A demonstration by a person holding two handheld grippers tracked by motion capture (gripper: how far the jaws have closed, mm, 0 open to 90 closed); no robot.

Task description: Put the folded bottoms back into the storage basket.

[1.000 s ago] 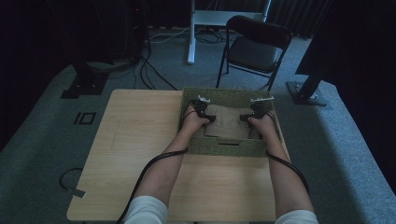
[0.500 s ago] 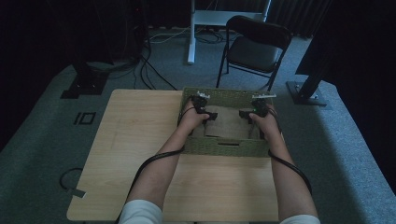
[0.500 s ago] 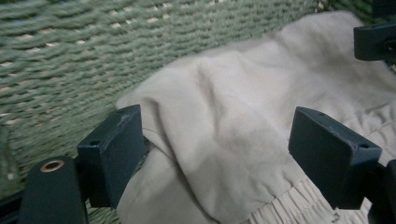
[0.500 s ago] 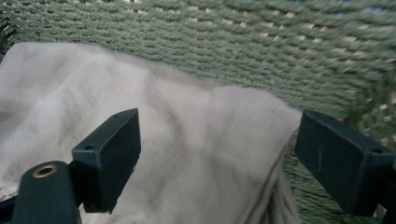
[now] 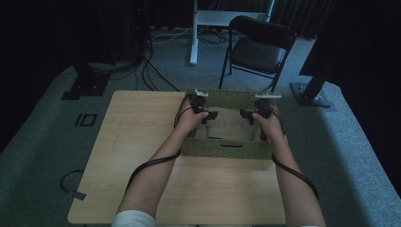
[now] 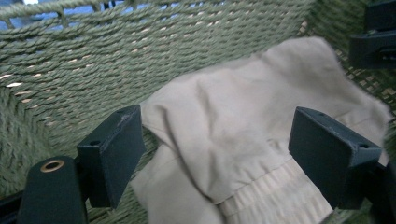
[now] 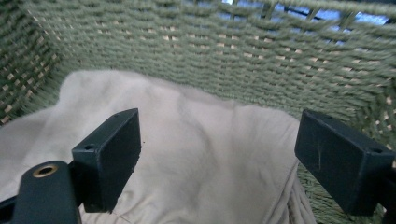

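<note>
Saw a box-shaped basket of thick green woven rope on a flat, pale wooden table. Found a soft, crumpled beige cloth down inside that basket, resting on its bottom and up against the bumpy rope walls. Noticed smooth folds on top and a ribbed, stretchy-looking band along one edge in the left gripper view.

Held the left black blocky gripper over the cloth's left part, jaws spread wide after just opening, pinching nothing. Held the right black blocky gripper over the right part the same way, jaws far apart after just opening, with only loose cloth below them.

Could not make out much of the cloth in the dim high view, with both hands and the near basket wall covering parts of it. Could not tell what kind of clothing it was. Lost its lower edge behind the jaws and the picture edges in both gripper views.
</note>
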